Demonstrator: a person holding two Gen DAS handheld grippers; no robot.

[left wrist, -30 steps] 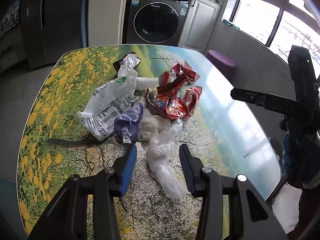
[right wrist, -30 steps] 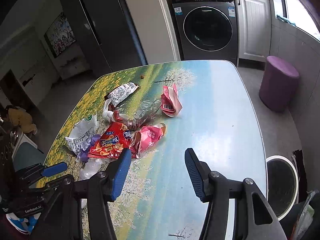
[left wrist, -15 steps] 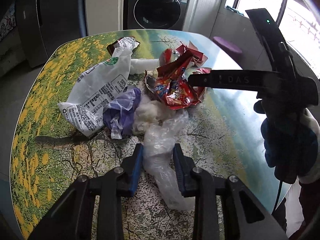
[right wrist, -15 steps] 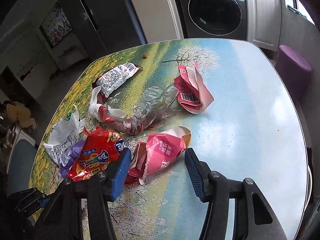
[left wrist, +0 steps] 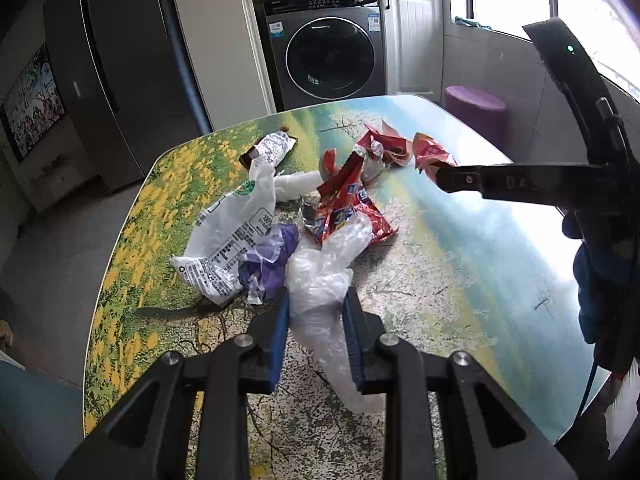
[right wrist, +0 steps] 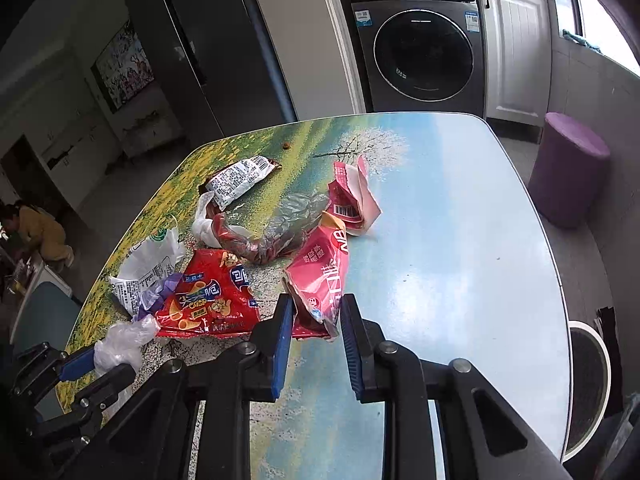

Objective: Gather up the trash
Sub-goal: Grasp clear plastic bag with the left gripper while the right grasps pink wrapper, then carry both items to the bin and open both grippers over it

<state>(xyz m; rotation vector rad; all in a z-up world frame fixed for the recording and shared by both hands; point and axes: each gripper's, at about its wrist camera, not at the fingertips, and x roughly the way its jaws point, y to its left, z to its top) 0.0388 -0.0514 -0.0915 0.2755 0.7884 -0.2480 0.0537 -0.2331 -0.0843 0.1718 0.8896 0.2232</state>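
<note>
Both grippers' jaws just closed: left gripper (left wrist: 316, 334) pinches one clear plastic bag (left wrist: 320, 280), right gripper (right wrist: 316, 334) one pink wrapper (right wrist: 320, 276) beside the red "Crisp" bag (right wrist: 208, 296).

Left gripper (left wrist: 316, 300) angled down, jaws just closing, right gripper (right wrist: 316, 312) likewise, jaws narrowed

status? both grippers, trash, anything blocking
Left gripper jaws just closed on clear plastic bag. Right gripper jaws just closed on pink snack wrapper. Remaining wrappers still piled on table. Nothing blocking.
</note>
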